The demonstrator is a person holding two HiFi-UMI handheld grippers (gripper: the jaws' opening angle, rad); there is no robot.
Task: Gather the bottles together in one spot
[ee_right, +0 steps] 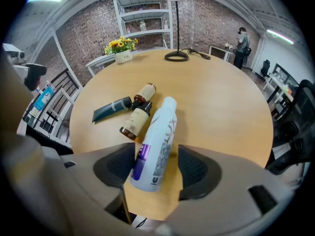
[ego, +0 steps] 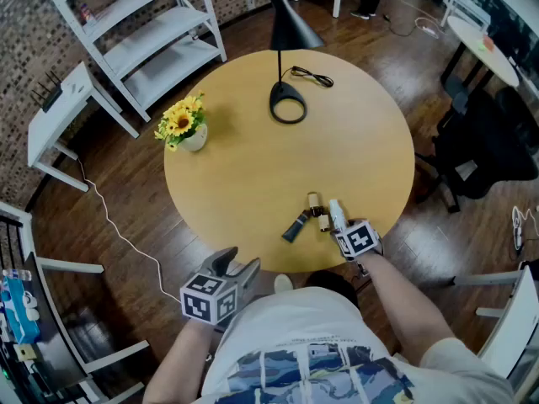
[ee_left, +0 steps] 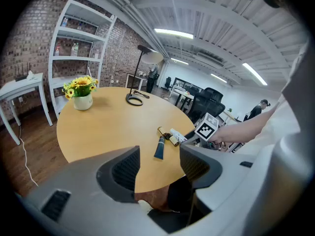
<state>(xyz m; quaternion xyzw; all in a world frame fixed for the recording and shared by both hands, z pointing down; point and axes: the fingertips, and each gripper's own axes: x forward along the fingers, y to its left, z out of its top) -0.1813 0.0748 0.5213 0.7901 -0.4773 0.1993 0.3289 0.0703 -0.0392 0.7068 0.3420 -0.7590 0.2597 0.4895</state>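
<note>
— What's at the left?

— The left gripper (ee_left: 160,154) hangs off the near edge of the round wooden table (ego: 244,175), jaws spread wide with nothing between them.

— And the bottles?

— All close together near the table's front edge. Furthest left lies a dark tube (ee_right: 110,108). Just right of it are two small amber bottles (ee_right: 145,93) (ee_right: 135,119), both on their sides, the nearer one with a pale label. Right beside them lies a white spray bottle (ee_right: 158,132) with a purple band, also on its side.

— Is the right gripper (ee_right: 156,149) holding that one?

— No. Its jaws are apart and straddle the bottle's bottom end. There is a clear gap at the right-hand pad, and the bottle rests on the table.
</note>
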